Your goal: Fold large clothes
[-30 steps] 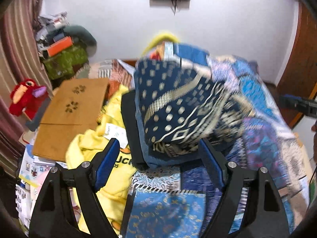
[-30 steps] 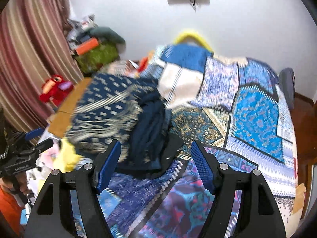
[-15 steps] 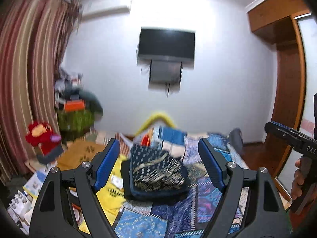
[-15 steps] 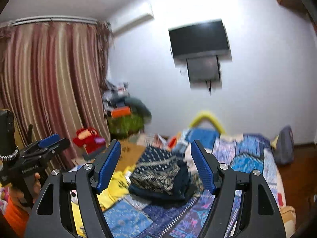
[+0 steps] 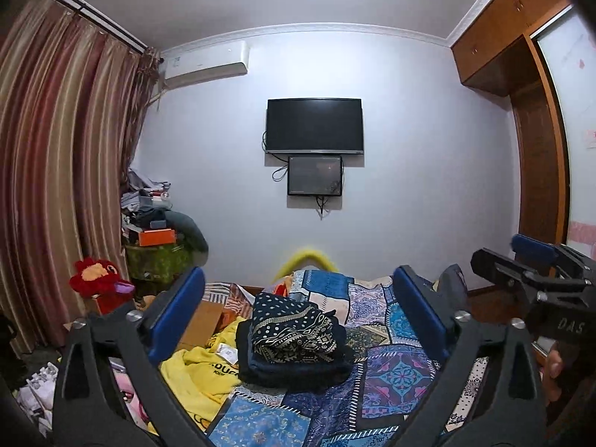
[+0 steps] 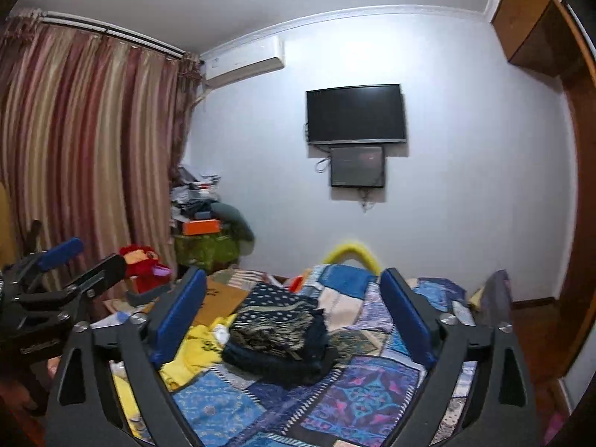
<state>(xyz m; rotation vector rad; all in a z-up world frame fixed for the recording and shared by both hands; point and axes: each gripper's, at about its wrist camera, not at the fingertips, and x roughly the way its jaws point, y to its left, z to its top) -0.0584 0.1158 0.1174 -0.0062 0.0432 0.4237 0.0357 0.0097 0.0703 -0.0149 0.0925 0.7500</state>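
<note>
Left wrist view: left gripper (image 5: 298, 314), black frame with blue padded fingers (image 5: 178, 313), jaws opening wide, nothing between the pads, pointing level across the room. Right gripper (image 6: 294, 311) likewise, jaws opening, nothing held; its black body also shows at the right edge of the left view, gripped by a hand (image 5: 555, 367).

Nothing stands between either gripper and the clothes. Beyond the fingertips, well apart from them, the folded navy garment with cream dots and geometric bands (image 5: 294, 331) lies on the patchwork bedspread of blue and purple printed squares (image 5: 395, 368). It is folded to a thick, roughly square bundle and sits on top of a plain dark folded cloth (image 5: 290, 372); the stack looks soft, edges slightly uneven.

Just beside the stack, on its left, a rumpled yellow printed shirt (image 5: 197, 368). Farther left: a flat brown cardboard sheet (image 5: 203, 316), a red plush toy (image 5: 98, 281), a cluttered pile with an orange box (image 5: 156, 236). Striped reddish curtains (image 5: 56, 167) hang at left. On the white wall: black television (image 5: 314, 124), smaller dark screen (image 5: 314, 175) beneath, white air conditioner (image 5: 206, 63). Wooden wardrobe (image 5: 536, 111) at right.
</note>
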